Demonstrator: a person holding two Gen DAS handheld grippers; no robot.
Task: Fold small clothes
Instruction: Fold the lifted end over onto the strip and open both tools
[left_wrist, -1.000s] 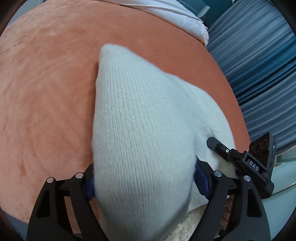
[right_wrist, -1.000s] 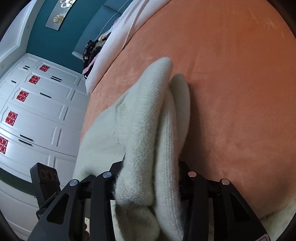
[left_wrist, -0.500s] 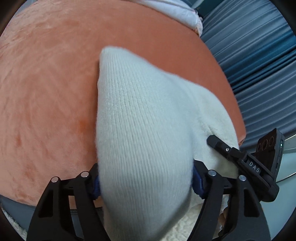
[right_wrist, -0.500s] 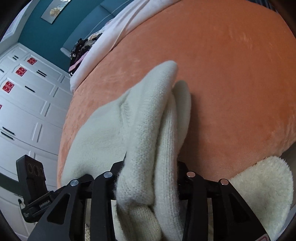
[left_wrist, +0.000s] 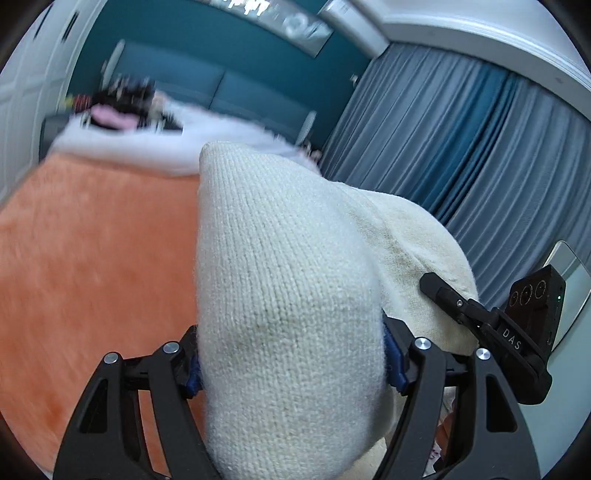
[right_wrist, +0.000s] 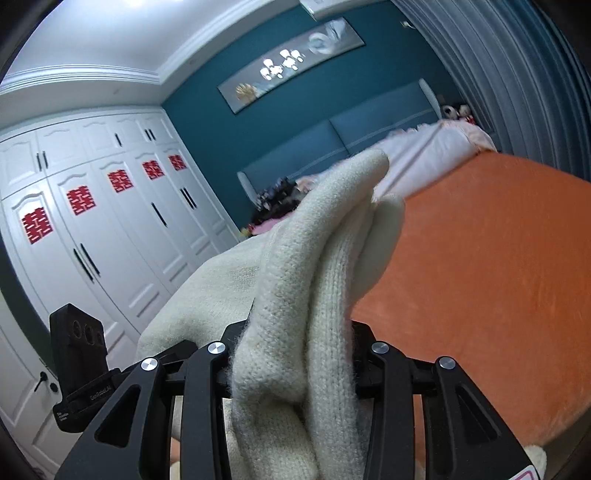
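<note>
A: What does the left gripper (left_wrist: 291, 365) hold?
B: A thick fold of the cream knit (left_wrist: 280, 280). Its jaws have just been closing and now stand fairly wide, blue pads (left_wrist: 393, 363) pressed into both sides of the wool.
A: And the right gripper (right_wrist: 295, 354)?
B: Clamped narrower on a bunched edge of the same knit (right_wrist: 295, 295), which sticks out past its fingers.
A: Where does the knit sit?
B: Stretched between both grippers, raised above the orange blanket (right_wrist: 480, 277).

Cream knit garment (left_wrist: 288, 295) (ribbed, fuzzy), plush orange blanket (left_wrist: 92, 258); matt black plastic gripper arms
</note>
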